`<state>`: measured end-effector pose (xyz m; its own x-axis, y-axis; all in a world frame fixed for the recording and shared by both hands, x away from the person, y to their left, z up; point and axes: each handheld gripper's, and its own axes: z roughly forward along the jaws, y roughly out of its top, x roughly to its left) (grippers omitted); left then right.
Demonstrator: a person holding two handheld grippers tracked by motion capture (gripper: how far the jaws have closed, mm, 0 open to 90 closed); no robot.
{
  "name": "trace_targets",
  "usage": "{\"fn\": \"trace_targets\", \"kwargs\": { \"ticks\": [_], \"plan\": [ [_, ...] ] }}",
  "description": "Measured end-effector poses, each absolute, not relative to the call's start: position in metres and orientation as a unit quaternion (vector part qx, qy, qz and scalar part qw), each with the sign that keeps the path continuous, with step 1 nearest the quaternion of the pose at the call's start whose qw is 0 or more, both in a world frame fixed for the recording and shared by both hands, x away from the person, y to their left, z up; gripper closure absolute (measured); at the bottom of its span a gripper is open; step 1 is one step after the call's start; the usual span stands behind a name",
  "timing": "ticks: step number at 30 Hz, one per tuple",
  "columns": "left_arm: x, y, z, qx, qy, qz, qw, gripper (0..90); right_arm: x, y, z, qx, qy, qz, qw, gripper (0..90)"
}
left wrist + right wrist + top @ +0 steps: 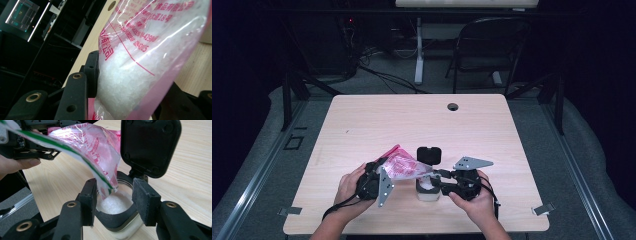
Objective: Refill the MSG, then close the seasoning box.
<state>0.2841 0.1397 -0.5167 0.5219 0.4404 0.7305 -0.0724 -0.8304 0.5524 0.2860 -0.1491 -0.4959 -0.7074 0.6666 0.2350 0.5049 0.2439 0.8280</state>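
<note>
Clear pink-printed plastic bag of white granules [92, 147] hangs tilted over my clear square jar [117, 207], near table centre, spout in its mouth. I judge pouring half done: jar part-filled, bag still loaded. Left gripper [379, 177] pinches the bag; right gripper [115, 197] spread around the jar. Hinged black lid [150, 145] stands open behind, clear of the stream.

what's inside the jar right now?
White granules fill the jar, seen through its open mouth, its black flip lid raised behind. The bag tip pokes into the opening and covers part of the heap. How deep it goes below the black collar is unclear.
</note>
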Motion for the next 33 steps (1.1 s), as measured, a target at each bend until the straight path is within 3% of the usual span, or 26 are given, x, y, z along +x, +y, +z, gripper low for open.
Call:
{"fn": "trace_targets", "kwargs": {
  "ticks": [33],
  "plan": [
    [0.296, 0.156, -0.516, 0.835, 0.188, 0.397, 0.331, 64.4, 0.285, -0.146, -0.494, 0.362, 0.782, 0.499, 0.09, 51.1]
  ]
}}
